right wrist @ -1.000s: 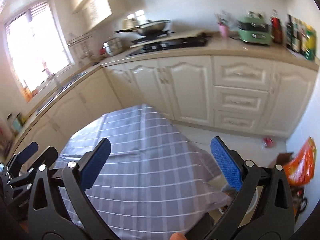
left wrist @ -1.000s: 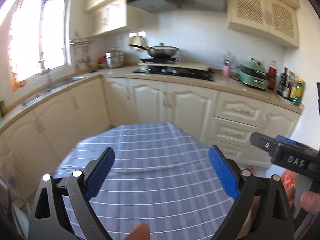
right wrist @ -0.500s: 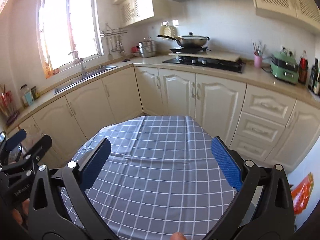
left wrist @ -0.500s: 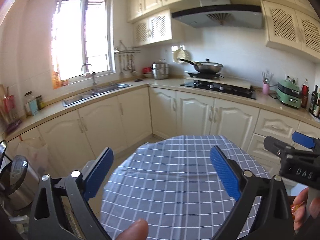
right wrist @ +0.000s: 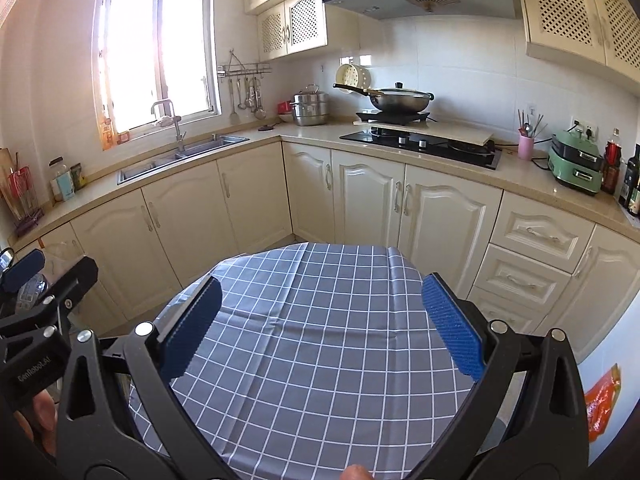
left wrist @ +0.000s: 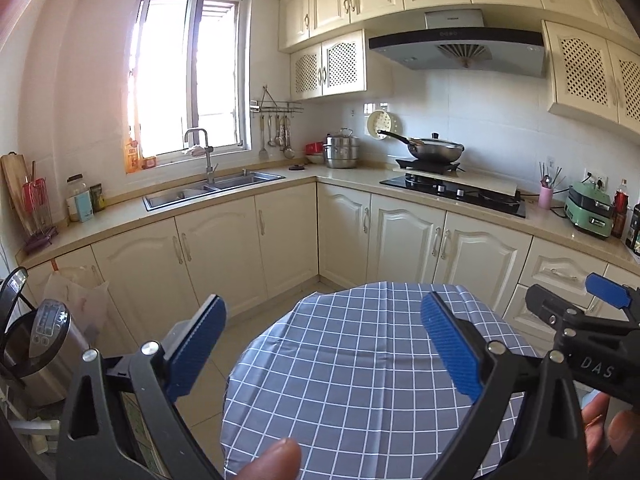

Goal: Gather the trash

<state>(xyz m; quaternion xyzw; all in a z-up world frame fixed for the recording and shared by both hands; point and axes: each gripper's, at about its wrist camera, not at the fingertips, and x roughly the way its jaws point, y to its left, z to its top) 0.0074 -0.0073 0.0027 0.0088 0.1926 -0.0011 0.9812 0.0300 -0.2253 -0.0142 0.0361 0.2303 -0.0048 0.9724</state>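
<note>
My left gripper (left wrist: 324, 352) is open and empty, held above a round table with a blue checked cloth (left wrist: 360, 392). My right gripper (right wrist: 320, 324) is open and empty above the same cloth (right wrist: 320, 360). The right gripper also shows at the right edge of the left wrist view (left wrist: 576, 312), and the left gripper at the left edge of the right wrist view (right wrist: 44, 280). A metal pedal bin (left wrist: 36, 344) stands on the floor at the left. An orange wrapper (right wrist: 600, 400) lies low at the right. No trash shows on the cloth.
Cream L-shaped cabinets (left wrist: 404, 240) ring the room, with a sink (left wrist: 212, 188), a hob (left wrist: 452, 192) with a wok (left wrist: 432, 152), a steel pot (left wrist: 340, 152), a green appliance (left wrist: 588, 212) and bottles (right wrist: 628, 184). A plastic bag (left wrist: 80, 292) hangs on a cabinet beside the bin.
Both cameras have tilted up and swung left, so the window, sink and bin came into view. The table now sits lower in both views. Both grippers stayed open.
</note>
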